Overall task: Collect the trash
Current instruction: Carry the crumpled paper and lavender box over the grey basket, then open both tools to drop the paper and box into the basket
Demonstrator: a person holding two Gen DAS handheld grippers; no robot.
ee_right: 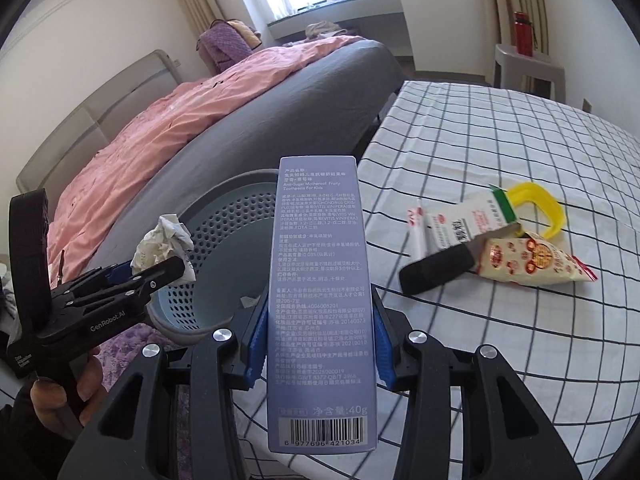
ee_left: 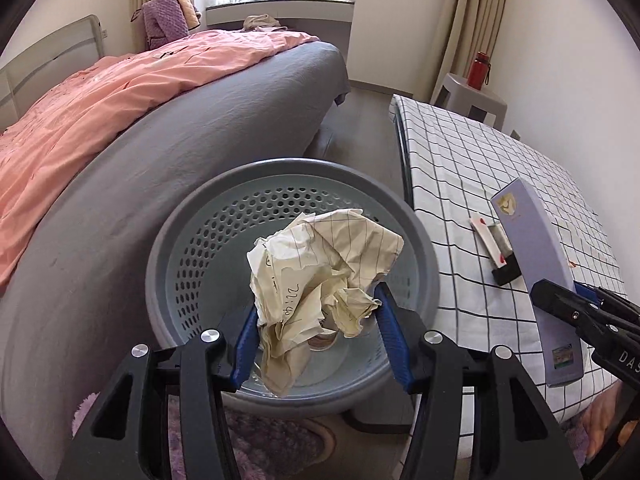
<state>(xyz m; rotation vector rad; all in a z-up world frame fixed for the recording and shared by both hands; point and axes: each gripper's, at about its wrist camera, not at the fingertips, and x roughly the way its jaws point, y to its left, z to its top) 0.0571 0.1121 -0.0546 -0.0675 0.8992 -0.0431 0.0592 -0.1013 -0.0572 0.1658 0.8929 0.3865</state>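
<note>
My left gripper [ee_left: 316, 312] is shut on a crumpled ball of lined paper [ee_left: 320, 264] and holds it right above the round grey perforated bin [ee_left: 192, 264]. The paper ball [ee_right: 164, 240] and left gripper [ee_right: 160, 272] also show in the right wrist view, over the bin's [ee_right: 224, 232] near rim. My right gripper [ee_right: 320, 340] is shut on a tall lilac toothpaste box [ee_right: 320, 280], held upright over the table edge beside the bin. The box [ee_left: 536, 248] and right gripper [ee_left: 560, 300] show at the right of the left wrist view.
On the checked tablecloth [ee_right: 480, 152] lie a white carton [ee_right: 472, 220], a red-printed snack bag [ee_right: 532, 264], a black item [ee_right: 436, 272] and a yellow ring [ee_right: 540, 204]. A bed with a pink duvet [ee_left: 120, 92] stands left of the bin. A red bottle [ee_left: 478, 70] stands on a stool.
</note>
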